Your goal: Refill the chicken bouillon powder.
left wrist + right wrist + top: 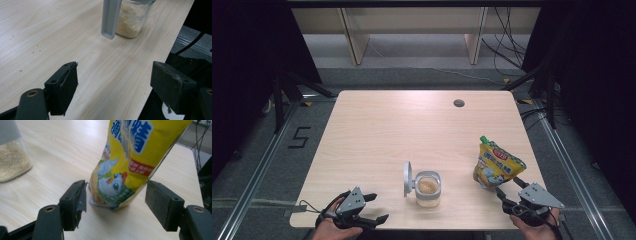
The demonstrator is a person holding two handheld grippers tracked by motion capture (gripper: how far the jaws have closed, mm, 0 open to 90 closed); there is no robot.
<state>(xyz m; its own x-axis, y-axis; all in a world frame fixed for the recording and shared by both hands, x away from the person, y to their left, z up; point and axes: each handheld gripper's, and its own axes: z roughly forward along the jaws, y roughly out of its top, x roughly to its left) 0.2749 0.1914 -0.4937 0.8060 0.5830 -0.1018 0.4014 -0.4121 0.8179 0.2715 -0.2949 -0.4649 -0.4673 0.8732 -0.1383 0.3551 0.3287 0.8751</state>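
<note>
The table [377, 130] was the biggest thing in view, pale wood, with a small round hole [458, 103] near its far edge. Behind it on the floor stood shelf legs [354, 37] and loose cables [507, 45], well apart from the work.

On the right half of the table stood the yellow pouch [496, 165], upright but leaning, its green cap [484, 139] at the top. In the right gripper view the pouch [125, 162] stood just beyond the jaws, its base about level with their tips. The right gripper [508, 191] was wide open and held nothing; whether a pad brushed the pouch was hard to tell, though a gap showed on both sides.

Near the front centre sat the jar [428, 189], part full of pale grains, with its grey lid [408, 178] hinged up on the left side. It stood well apart from the pouch, with bare wood between.

The left gripper [374, 208] rested at the near left edge, jaws spread wide and empty. In the left gripper view the jar [131, 18] and lid [111, 17] stood ahead of it with nothing between. A few spilled grains [117, 70] dotted the wood.
</note>
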